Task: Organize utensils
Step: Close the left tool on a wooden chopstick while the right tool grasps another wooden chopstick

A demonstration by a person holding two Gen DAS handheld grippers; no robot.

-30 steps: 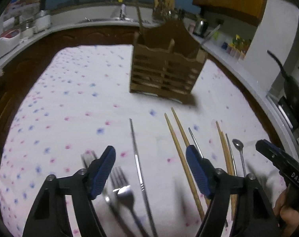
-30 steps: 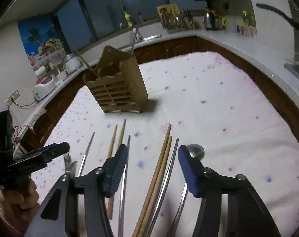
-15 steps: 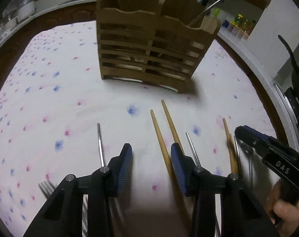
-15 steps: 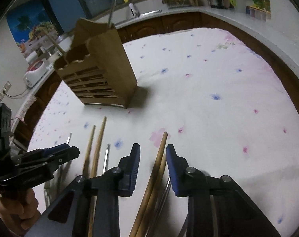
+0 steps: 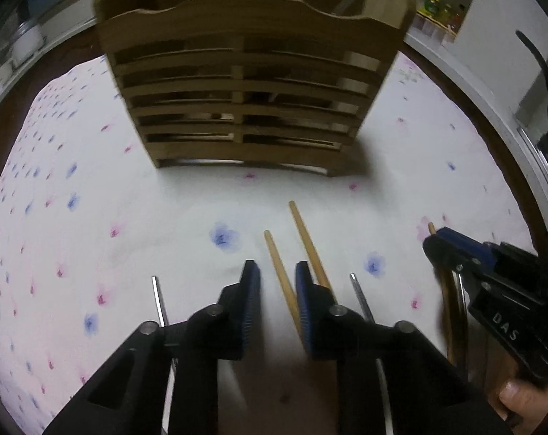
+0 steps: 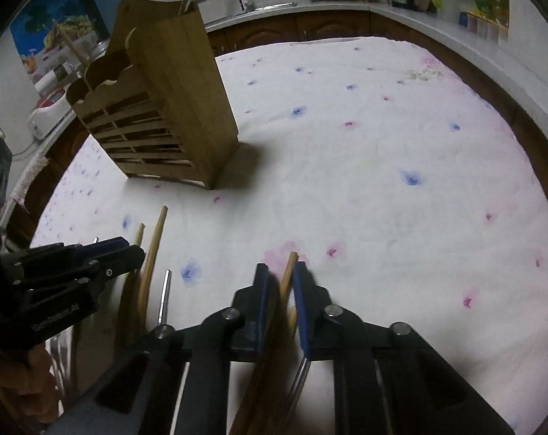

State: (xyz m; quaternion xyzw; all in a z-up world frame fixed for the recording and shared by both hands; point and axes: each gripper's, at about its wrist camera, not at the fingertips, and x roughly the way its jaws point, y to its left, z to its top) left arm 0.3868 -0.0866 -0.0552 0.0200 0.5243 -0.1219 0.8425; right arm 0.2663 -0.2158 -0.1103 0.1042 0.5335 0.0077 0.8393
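1. At about nine o'clock in the left wrist view a thin metal utensil handle (image 5: pixel 159 301) lies on the flowered tablecloth (image 5: pixel 92 195), just outside the left gripper (image 5: pixel 275 302).
2. The left gripper's jaws have just been closing. They stand narrow, with one wooden chopstick (image 5: pixel 279 272) running between them against the right-hand pad; whether the other pad has met it I cannot tell. Its partner chopstick (image 5: pixel 306 239) passes outside, beside that same finger.
3. At twelve o'clock stands the slatted wooden utensil holder (image 5: pixel 252 108), upright, with a few handles already poking from its top.
4. At three o'clock the right gripper (image 6: pixel 279 299) has its jaws nearly together, pinching the right-hand chopstick pair (image 6: pixel 287 272) near the upper end; a metal piece lies underneath, unclear which.
5. Step in hand, as I judge it: both hands are grasping chopsticks for pick-up.
6. Next calls for a firm pinch, a lift clear of neighbouring cutlery, then tipping each stick upright over a holder compartment.
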